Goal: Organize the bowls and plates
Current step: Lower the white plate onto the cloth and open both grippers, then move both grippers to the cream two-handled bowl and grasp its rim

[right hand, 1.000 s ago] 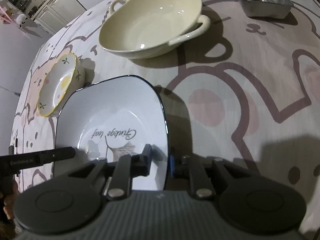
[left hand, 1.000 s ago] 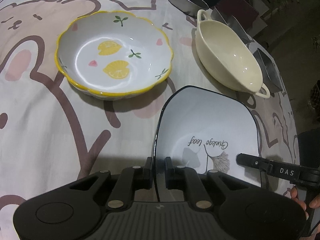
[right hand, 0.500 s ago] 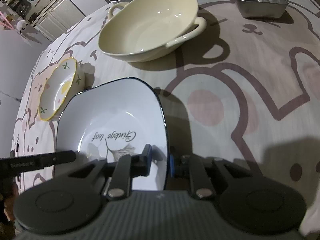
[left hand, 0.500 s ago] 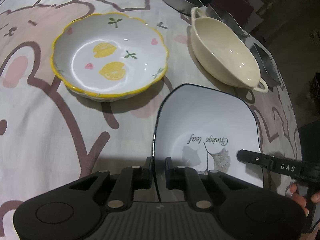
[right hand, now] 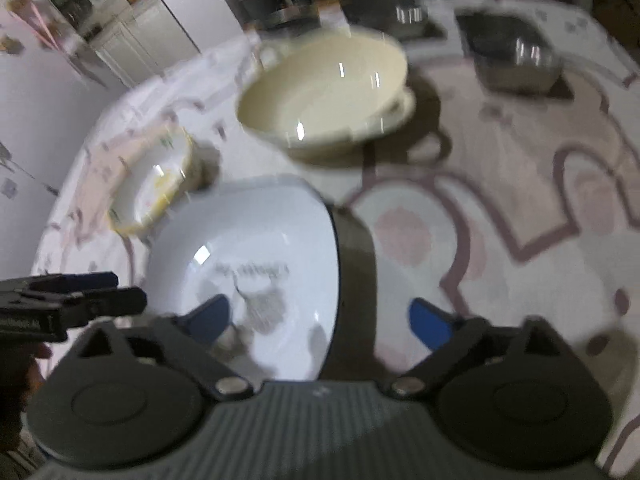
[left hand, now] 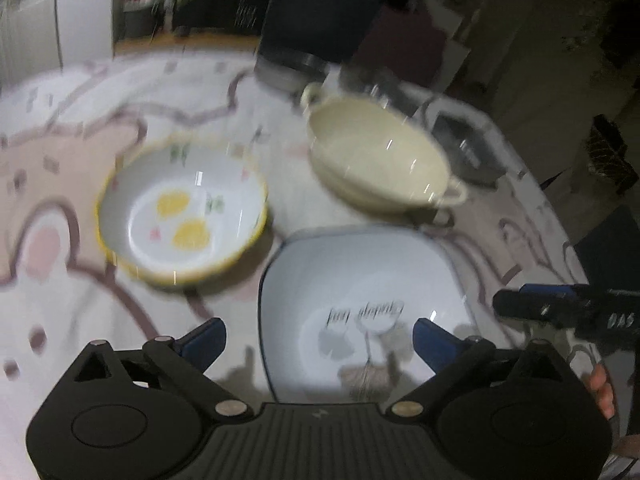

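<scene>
A white square plate [left hand: 360, 280] with a dark rim and a leaf print lies on the tablecloth just ahead of both grippers; it also shows in the right wrist view [right hand: 256, 248]. My left gripper [left hand: 318, 338] is open, its jaws wide apart over the plate's near left edge. My right gripper [right hand: 320, 320] is open over the plate's right edge. A lemon-print bowl [left hand: 180, 212] with a yellow rim sits left of the plate and shows in the right wrist view [right hand: 154, 188]. A cream two-handled bowl [left hand: 376, 156] stands behind and shows in the right wrist view [right hand: 324, 88]. Both views are blurred.
Metal trays [right hand: 512, 54] stand at the far side of the table, one behind the cream bowl [left hand: 292, 68]. The tablecloth [right hand: 520, 200] has pink bear outlines. The table edge runs along the right in the left wrist view.
Both grippers have opened and let go of the square plate, which now lies on the cloth. Both cameras have lifted and pulled back, showing more of the room.
</scene>
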The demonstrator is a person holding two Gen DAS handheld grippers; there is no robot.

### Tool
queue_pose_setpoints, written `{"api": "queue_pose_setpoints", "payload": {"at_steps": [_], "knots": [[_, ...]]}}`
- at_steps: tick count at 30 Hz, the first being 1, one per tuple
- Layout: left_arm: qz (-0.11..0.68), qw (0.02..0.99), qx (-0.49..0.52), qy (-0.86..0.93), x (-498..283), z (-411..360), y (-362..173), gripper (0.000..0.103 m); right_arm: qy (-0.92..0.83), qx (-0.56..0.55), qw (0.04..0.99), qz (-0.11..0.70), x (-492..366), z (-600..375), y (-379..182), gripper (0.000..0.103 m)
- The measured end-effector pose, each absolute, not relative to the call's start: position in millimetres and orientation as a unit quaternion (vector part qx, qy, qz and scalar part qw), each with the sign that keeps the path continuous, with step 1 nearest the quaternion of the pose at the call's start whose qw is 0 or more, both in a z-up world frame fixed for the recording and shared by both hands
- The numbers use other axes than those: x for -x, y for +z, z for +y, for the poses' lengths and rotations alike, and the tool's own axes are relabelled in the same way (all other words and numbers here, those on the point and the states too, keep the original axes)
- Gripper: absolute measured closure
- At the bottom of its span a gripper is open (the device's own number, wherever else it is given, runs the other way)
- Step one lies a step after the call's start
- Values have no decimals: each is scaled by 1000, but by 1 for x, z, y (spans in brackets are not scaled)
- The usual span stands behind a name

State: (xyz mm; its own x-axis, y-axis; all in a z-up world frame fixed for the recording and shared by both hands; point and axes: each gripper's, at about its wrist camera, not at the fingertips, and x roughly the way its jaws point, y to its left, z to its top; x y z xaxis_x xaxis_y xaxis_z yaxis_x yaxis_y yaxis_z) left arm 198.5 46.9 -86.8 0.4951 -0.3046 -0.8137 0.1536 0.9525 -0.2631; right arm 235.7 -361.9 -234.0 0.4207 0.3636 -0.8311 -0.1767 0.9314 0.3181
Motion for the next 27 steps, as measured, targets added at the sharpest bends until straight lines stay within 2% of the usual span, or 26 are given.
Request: {"api": "queue_pose_setpoints", "payload": {"at_steps": [5,11,17,20,22,23,24,25,26,27], "knots": [[425,893,69,-130,-211,40,-57,0,166,-137,872,439,-236,-377,-197,0],[375,914,82,-128,-251,32,-41,0,128,-199,885,401,-268,-388,-193,0],[356,926,59,-108,-298,18,-51,0,70,-299,843,441,-318,-402,-228,0],[359,927,47,-96,-318,14,-64,0,37,-356,813,460,-334,-406,-249,17],[360,927,46,-95,-329,13,-72,0,22,-378,801,464,-339,-406,-261,34],[359,927,50,-94,-334,13,-75,0,18,-385,796,467,-343,-405,-266,38],[359,927,55,-94,-337,14,-78,0,17,-389,792,470,-346,-404,-269,51],[358,927,60,-95,-340,14,-80,0,17,-392,788,475,-348,-402,-273,72],[359,926,65,-94,-344,14,-83,0,19,-392,783,483,-349,-399,-275,78],[360,926,69,-94,-347,14,-85,0,16,-388,781,489,-348,-398,-274,79]]}}
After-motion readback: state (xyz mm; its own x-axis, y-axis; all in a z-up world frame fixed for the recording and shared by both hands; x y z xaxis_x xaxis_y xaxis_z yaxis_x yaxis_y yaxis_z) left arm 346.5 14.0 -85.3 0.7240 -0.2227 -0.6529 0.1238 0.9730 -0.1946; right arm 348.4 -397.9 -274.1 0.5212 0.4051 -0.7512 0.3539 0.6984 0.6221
